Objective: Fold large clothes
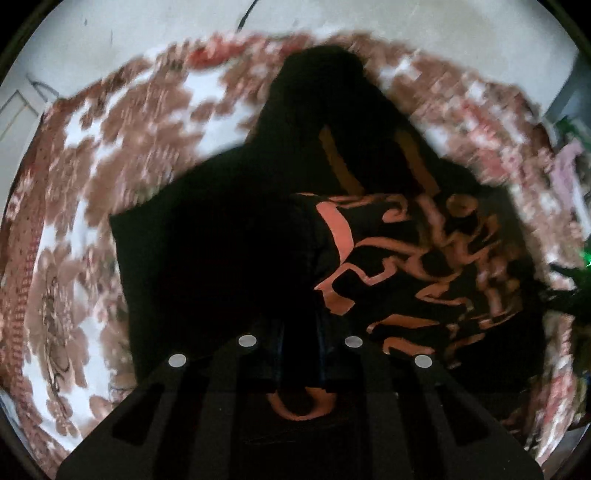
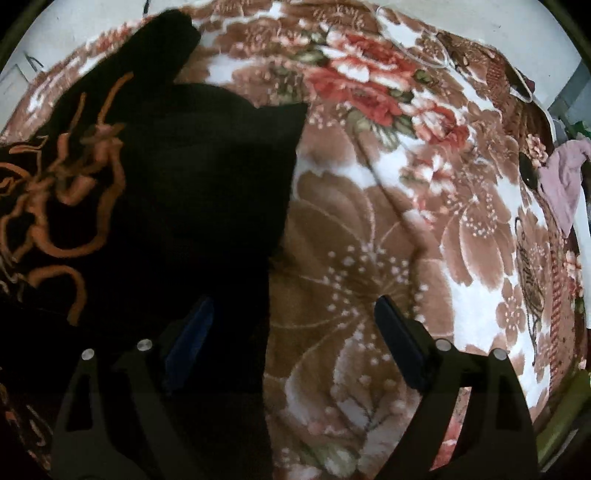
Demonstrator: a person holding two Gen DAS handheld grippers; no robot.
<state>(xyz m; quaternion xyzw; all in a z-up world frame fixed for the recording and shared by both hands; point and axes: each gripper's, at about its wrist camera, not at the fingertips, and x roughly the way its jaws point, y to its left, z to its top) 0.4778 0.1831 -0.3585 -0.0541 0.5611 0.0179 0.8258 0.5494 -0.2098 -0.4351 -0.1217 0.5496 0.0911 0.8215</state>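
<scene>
Item: one black garment, soft dark fabric with an orange-pink swirling print. It lay spread on a plush floral blanket in brown, white and red, the pile thick and fleecy. In the left wrist view the garment filled the middle of the frame, tapering to a rounded dark shape at the far end, with two orange strips running down from it. Its folds were lost in blackness, so the kind of garment could not be told.

Left gripper: jaws drawn narrow and pinched on a bunched fold of the black garment, printed cloth showing just beneath the fingers. The blanket around it was smeared with blur.

Right gripper: jaws spread wide, nothing pressed between them. The dark-padded left finger stood over the garment's near edge; the right finger stood over bare blanket. Whether either pad touched the cloth could not be made out.

Also noted: a pale pink cloth at the blanket's right edge, cut off by the lens rim; a pale wall beyond.
</scene>
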